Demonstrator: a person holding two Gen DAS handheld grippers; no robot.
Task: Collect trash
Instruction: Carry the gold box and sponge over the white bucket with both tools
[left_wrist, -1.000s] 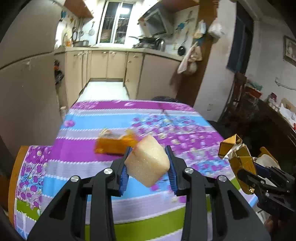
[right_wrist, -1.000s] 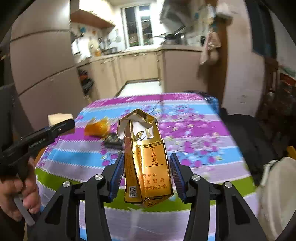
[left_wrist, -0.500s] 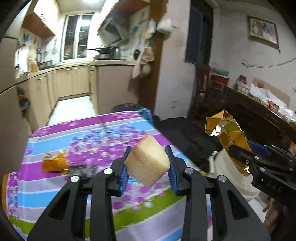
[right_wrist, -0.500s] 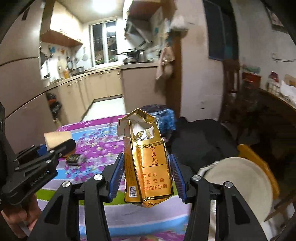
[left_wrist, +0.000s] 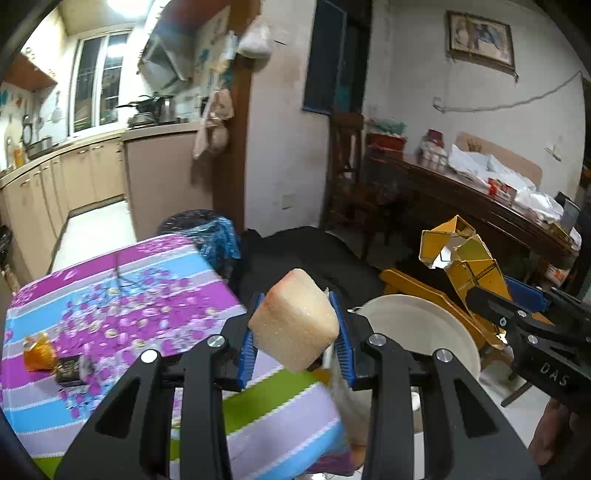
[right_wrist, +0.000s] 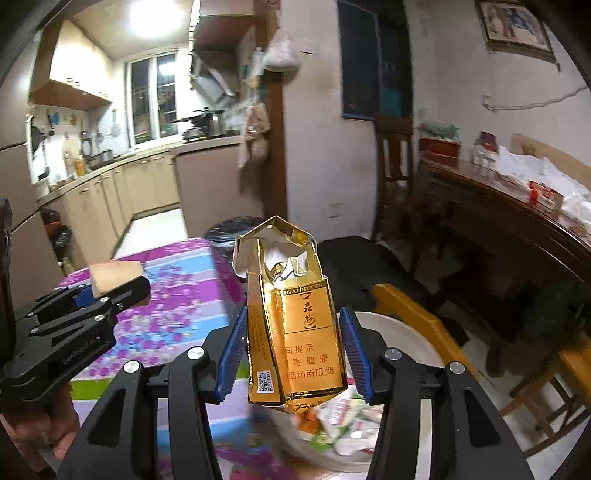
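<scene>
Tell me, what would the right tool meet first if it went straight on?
Probably the white bin just beyond the right tool, which grips the gold cigarette pack; depth is unclear.

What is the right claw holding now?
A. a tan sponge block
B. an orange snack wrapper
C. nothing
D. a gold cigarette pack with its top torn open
D: in the right wrist view the right claw has both blue pads against a gold cigarette pack whose torn top gapes open, above the white bin.
</scene>
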